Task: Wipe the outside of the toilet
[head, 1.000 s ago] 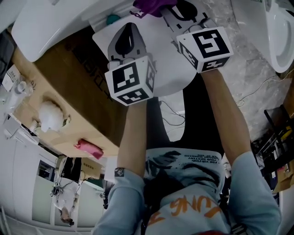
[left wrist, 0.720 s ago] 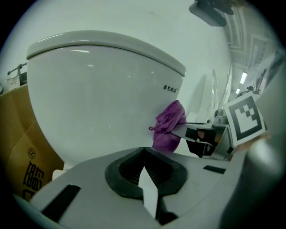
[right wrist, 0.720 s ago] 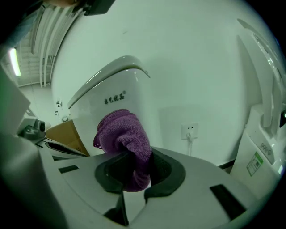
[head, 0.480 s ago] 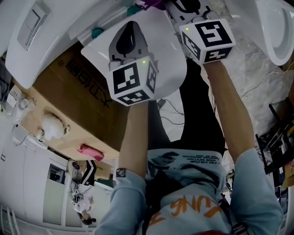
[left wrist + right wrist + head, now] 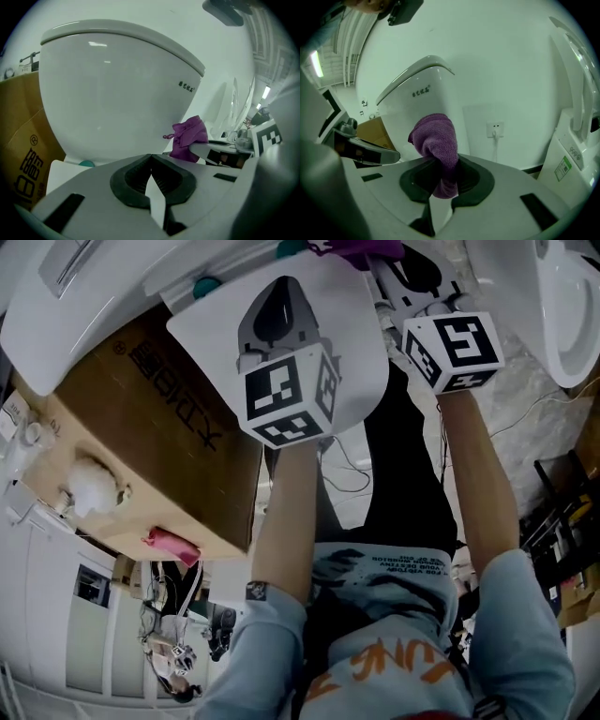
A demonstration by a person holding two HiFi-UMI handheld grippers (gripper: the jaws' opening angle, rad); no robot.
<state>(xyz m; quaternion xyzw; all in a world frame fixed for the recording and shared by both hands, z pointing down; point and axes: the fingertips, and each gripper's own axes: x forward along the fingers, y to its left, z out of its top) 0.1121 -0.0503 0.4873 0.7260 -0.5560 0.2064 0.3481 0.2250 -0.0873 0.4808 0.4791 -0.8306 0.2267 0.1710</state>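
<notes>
The white toilet's tank fills the left gripper view, and its closed lid lies under both grippers in the head view. My left gripper hovers over that lid, jaws shut with nothing between them. My right gripper is shut on a purple cloth, which bunches up above the jaws, close to the tank's side. Whether the cloth touches the tank cannot be told. In the head view the cloth sits at the top edge, beyond the right gripper's marker cube.
A brown cardboard box stands against the toilet's left side. A teal cap sits by the lid hinge. A second white toilet stands at the right, with a wall socket between the two. Cables trail on the floor.
Both grippers have drifted slightly to the right in the head view. The purple cloth stays in the right jaws near the tank. The left jaws stay shut.
</notes>
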